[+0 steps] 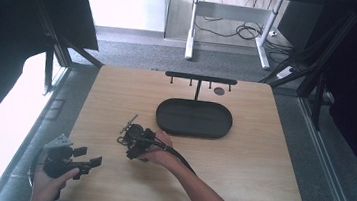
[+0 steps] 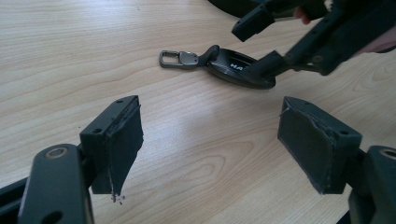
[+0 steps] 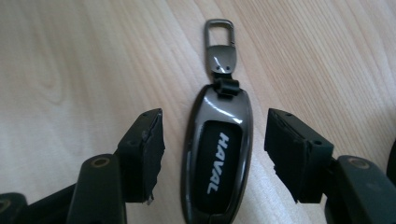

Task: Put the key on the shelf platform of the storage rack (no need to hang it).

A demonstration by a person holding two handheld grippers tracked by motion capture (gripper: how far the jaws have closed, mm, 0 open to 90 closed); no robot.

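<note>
My right gripper [image 3: 212, 154] straddles the key fob [image 3: 218, 163] at frame centre, jaws apart, not touching it. My left gripper [image 2: 210, 149] gapes wide, holding nothing.

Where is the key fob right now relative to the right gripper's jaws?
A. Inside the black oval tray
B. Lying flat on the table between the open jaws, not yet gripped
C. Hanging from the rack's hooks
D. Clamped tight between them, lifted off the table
B: in the right gripper view the key fob lies flat on the wooden table with the right gripper straddling it, a gap showing between each jaw and the fob's sides.
</note>
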